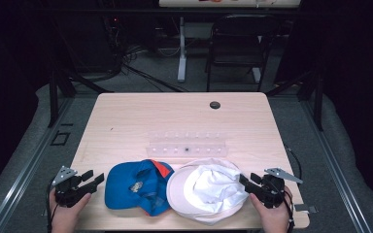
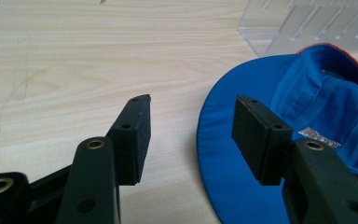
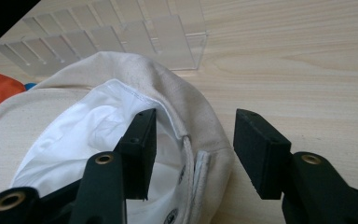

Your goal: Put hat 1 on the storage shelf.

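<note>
A blue cap (image 1: 133,187) with orange trim lies upside down near the table's front edge, beside a cream-white cap (image 1: 206,189), also upside down with its white lining showing. My left gripper (image 1: 96,180) stands open just left of the blue cap; in the left gripper view its jaws (image 2: 191,135) straddle the edge of the blue brim (image 2: 223,158). My right gripper (image 1: 243,180) is open at the white cap's right side. In the right gripper view the cap's back rim (image 3: 200,135) sits between the jaws, one jaw inside the cap, one outside.
A clear plastic slotted rack (image 1: 187,144) lies just behind the two caps at mid-table. A dark round grommet (image 1: 215,105) is set near the table's (image 1: 126,116) far edge. A black folding chair (image 1: 240,39) and cables sit beyond the table.
</note>
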Tool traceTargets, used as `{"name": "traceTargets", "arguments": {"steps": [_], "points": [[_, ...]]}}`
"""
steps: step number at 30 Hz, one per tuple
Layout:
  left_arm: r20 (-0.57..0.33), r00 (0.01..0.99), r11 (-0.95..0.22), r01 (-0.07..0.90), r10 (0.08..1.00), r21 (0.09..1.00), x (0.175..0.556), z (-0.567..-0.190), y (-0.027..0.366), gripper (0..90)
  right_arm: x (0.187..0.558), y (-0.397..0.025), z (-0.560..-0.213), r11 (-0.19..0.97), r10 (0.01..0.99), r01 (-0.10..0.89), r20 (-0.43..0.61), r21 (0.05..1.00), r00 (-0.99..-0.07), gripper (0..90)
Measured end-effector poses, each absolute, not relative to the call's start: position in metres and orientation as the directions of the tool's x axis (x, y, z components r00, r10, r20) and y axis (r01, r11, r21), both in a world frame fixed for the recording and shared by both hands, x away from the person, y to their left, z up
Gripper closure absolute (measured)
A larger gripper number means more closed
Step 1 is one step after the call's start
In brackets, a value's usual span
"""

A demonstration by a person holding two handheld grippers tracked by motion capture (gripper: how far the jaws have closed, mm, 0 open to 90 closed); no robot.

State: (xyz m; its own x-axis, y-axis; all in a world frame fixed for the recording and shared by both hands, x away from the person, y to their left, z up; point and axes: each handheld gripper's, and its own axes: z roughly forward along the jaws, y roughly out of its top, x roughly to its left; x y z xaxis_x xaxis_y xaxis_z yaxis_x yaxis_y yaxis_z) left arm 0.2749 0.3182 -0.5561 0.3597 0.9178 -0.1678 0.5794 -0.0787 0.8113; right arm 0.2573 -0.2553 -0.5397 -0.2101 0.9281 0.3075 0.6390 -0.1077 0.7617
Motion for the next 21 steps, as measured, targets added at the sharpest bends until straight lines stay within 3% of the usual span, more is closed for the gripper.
{"name": "traceTargets", "arguments": {"steps": [7, 17, 21], "points": [[-0.078, 0.398, -0.176, 0.563, 0.914, 0.807, 0.277, -0.556, 0.305, 46.3, 0.257, -0.258, -0.537, -0.118, 0.932, 0.632, 0.305, 0.766, -0.196, 47.8], [-0.072, 0.377, -0.161, 0.55, 0.923, 0.82, 0.267, -0.551, 0.306, 44.5, 0.251, -0.249, -0.528, -0.032, 0.955, 0.624, 0.208, 0.78, -0.211, 46.5], [-0.112, 0.365, -0.129, 0.576, 0.924, 0.807, 0.267, -0.551, 0.306, 48.6, 0.252, -0.246, -0.521, -0.002, 0.958, 0.635, 0.184, 0.773, -0.221, 46.3]]}}
